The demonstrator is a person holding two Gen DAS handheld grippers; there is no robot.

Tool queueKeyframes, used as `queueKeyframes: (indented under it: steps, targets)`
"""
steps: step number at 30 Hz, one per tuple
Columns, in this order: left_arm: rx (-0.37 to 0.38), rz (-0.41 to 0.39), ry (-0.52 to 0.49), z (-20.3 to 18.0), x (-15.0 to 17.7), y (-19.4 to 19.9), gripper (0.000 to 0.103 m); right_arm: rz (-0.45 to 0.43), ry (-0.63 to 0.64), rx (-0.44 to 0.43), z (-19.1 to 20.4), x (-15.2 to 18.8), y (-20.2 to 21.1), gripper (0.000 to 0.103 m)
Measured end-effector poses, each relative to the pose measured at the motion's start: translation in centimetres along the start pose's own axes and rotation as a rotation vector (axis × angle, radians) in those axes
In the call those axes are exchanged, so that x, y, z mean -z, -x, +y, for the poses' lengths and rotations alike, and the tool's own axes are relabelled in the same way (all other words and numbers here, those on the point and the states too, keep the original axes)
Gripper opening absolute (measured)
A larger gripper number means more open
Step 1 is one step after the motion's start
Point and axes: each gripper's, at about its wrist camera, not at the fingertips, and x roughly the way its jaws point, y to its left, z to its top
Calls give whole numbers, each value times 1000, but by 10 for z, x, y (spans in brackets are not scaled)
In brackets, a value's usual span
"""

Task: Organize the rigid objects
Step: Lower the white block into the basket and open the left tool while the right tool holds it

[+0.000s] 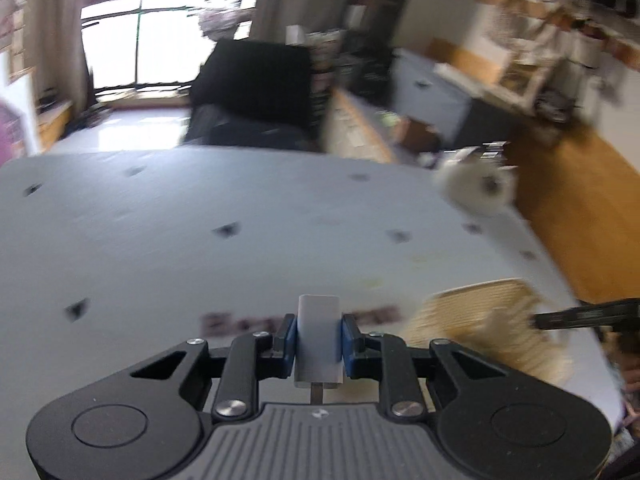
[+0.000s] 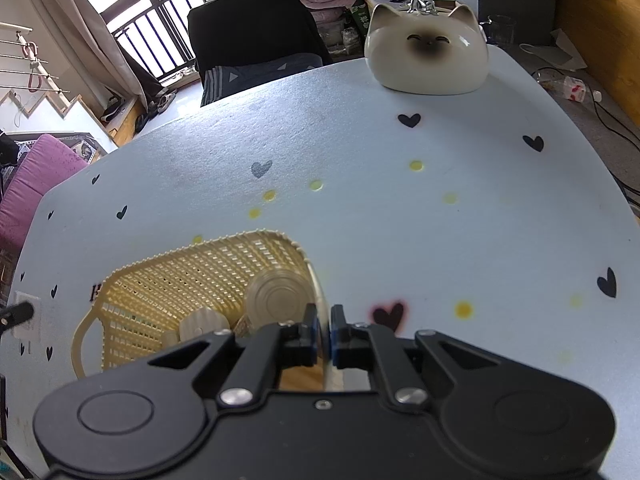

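Observation:
My left gripper (image 1: pixel 319 338) is shut on a small white rectangular block (image 1: pixel 319 322) and holds it above the table; the view is motion-blurred. The cream woven basket (image 1: pixel 472 316) lies to its right on the table. In the right wrist view my right gripper (image 2: pixel 324 330) is shut on the near right rim of the basket (image 2: pixel 168 280). Inside the basket lie a clear round lid or jar (image 2: pixel 276 300) and a small white ribbed piece (image 2: pixel 204 322). The left gripper's tip (image 2: pixel 18 314) shows at the far left edge.
A cat-shaped ceramic container (image 2: pixel 428 54) stands at the table's far right, blurred in the left wrist view (image 1: pixel 474 190). The tablecloth (image 2: pixel 360 208) has black hearts and yellow dots. A black chair (image 2: pixel 248 32) stands behind the table's far edge.

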Motion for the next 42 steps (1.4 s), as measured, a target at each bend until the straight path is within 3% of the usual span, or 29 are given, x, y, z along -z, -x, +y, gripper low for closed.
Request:
queueKeyframes:
  steps: [5,9,16,24,36,38,42]
  targets:
    - [144,20,-92,-56,-6,-13,24,0,-2,0,1,0,0,6]
    - [208,57,-127,-91,-1,-36,24,0,-2,-1,0,0,0,6]
    - [206,149,-178,-134,13,-75,24,3,0,2,3,-1,-2,6]
    - [168,276,-226,-141,26,-103,24,2,-1,1,4,-1,-2,6]
    - [191,342,-225,-156,35,-112,25,3,-1,2,3,-1,-2,6]
    - [190,345,-220,-156,35,-112,28,3,0,2,4,-1,-2,6]
    - [188,343,-211,-155,36,-110,46,3,-1,2,4,-1,-2,6]
